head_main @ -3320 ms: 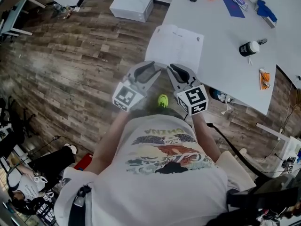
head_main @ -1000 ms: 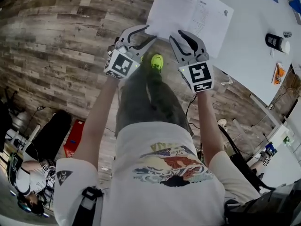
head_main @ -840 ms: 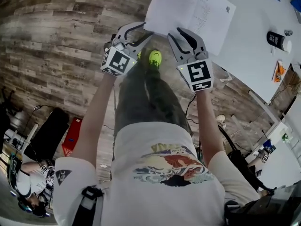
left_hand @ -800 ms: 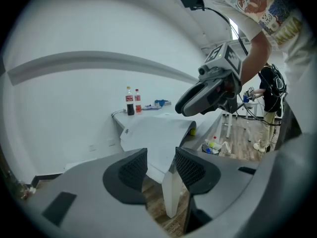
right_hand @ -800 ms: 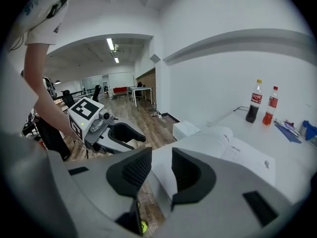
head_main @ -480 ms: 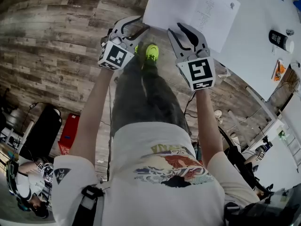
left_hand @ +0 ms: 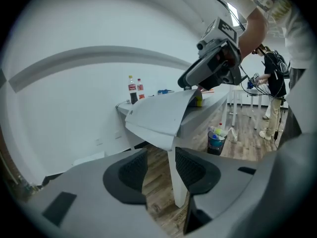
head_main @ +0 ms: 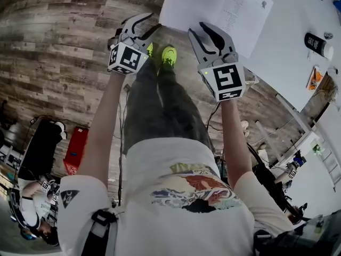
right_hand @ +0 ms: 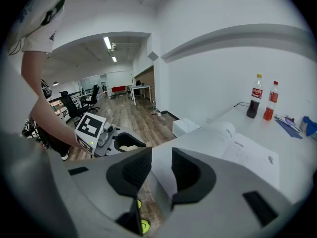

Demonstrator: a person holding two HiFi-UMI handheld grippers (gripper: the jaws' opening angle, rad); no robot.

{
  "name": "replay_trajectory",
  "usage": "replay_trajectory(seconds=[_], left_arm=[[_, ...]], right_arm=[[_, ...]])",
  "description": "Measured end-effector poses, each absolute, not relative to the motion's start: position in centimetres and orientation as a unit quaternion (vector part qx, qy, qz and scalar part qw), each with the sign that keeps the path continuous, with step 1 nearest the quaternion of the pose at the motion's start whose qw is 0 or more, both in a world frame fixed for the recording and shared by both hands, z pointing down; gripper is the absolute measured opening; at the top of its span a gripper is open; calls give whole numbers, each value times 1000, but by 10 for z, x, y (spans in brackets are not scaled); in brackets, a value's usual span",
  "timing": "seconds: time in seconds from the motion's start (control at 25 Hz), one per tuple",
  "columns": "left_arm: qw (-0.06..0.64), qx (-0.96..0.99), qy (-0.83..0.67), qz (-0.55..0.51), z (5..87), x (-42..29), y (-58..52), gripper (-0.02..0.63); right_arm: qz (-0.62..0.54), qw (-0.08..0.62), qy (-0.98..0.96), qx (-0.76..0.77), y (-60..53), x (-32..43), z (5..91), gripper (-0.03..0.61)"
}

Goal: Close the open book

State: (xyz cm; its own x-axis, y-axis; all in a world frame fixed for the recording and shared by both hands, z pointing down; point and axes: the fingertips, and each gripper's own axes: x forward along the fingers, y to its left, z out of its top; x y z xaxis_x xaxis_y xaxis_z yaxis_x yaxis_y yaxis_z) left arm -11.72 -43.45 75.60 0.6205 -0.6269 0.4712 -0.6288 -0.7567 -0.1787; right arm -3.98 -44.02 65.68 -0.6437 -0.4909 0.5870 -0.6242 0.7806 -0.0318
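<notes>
- Up at the top right of the head view, the white table point(head_main: 287, 31) fills the corner. The open book point(head_main: 213, 7) lies at its near edge, with the left page hanging out over the wood floor point(head_main: 53, 52).
- The left gripper point(head_main: 149, 23) is at top centre-left over the floorboards, just beside the book's lower left corner. Its own view shows the jaws apart, with only the table leg point(left_hand: 176, 182) and floor in the gap.
- The right gripper point(head_main: 198, 32) is at the book's lower edge, jaws apart and clamped on nothing. White page shows through the gap, but whether the page edge sits between the pads can't be told.
- Between the two grippers are the person's yellow-green shoes point(head_main: 169, 55), planted on the boards.
- On the tabletop, a dark cola bottle point(right_hand: 256, 103) and a red drink bottle point(right_hand: 271, 100) stand side by side at the far end, by the plain white wall point(left_hand: 74, 108). A black cup point(head_main: 313, 41) sits at the right.
- Under the table is a bin point(left_hand: 215, 142) with bottles in it.
- On the floor against the wall is a white box point(right_hand: 185, 127).
- Down the long room, office chairs point(right_hand: 81, 105) stand under strip lights point(right_hand: 108, 42).
</notes>
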Motion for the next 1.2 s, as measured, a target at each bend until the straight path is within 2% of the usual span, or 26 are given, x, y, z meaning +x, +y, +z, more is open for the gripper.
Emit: replay_trajectory(seconds=[0.56, 0.8, 1.2], left_arm=[[6, 894, -385, 228, 743, -116, -454, 153], [7, 895, -399, 200, 713, -117, -453, 113], [-9, 899, -398, 180, 673, -115, -459, 97]], right_arm=[[126, 295, -892, 317, -441, -39, 661, 106], [134, 285, -891, 327, -445, -36, 654, 106], [139, 269, -889, 342, -452, -35, 638, 106]])
